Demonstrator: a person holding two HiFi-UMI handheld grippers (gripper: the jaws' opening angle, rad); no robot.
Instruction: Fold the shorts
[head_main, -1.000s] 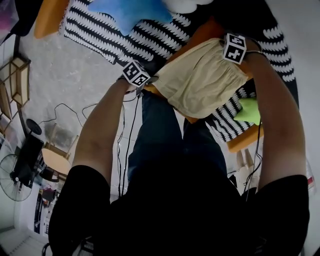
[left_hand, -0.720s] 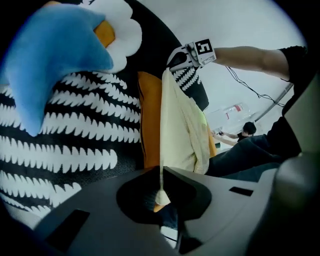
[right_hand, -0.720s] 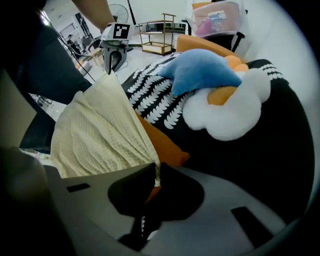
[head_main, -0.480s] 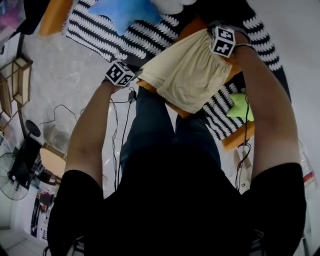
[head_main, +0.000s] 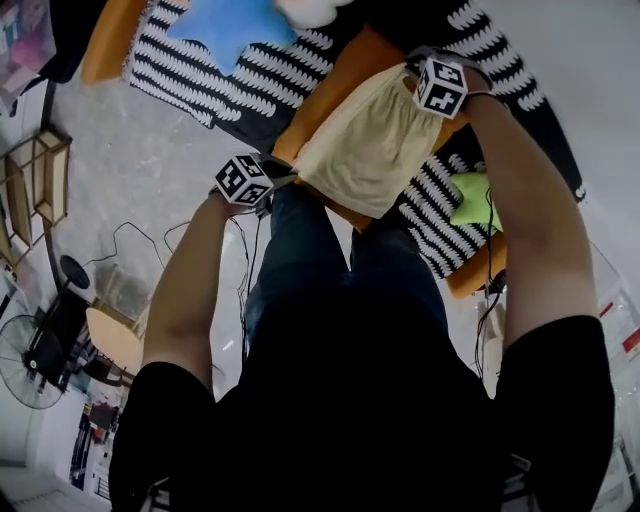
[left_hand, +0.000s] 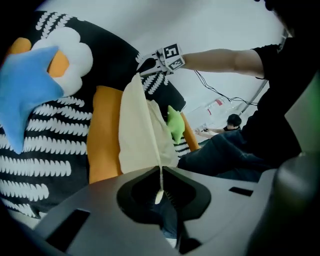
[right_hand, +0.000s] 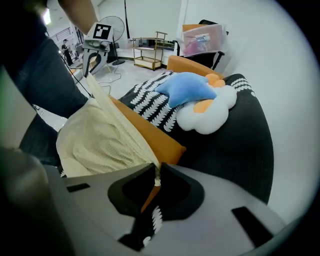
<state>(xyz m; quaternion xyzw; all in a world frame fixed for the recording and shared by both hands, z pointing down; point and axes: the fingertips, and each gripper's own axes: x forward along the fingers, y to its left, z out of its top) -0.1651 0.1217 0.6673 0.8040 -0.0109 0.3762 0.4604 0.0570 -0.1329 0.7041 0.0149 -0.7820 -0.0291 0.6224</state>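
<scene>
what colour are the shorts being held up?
The shorts are plain pale cream-yellow, with no pattern. This shows best in the head view.

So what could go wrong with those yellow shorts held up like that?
The left gripper and the right gripper, whose jaws have just been closing, each pinch only a thin edge of the pale yellow fabric shorts; a corner might slip free. The hanging hem could drag on the orange cushion.

The shorts (head_main: 370, 150) hang between the left gripper (left_hand: 160, 172) and the right gripper (right_hand: 156, 174), over a cushion (head_main: 345, 62) that lies on the sofa (head_main: 250, 85). Behind the cushion lies a star pillow (head_main: 225, 25). A small toy (head_main: 475, 200) lies right of the shorts.
</scene>
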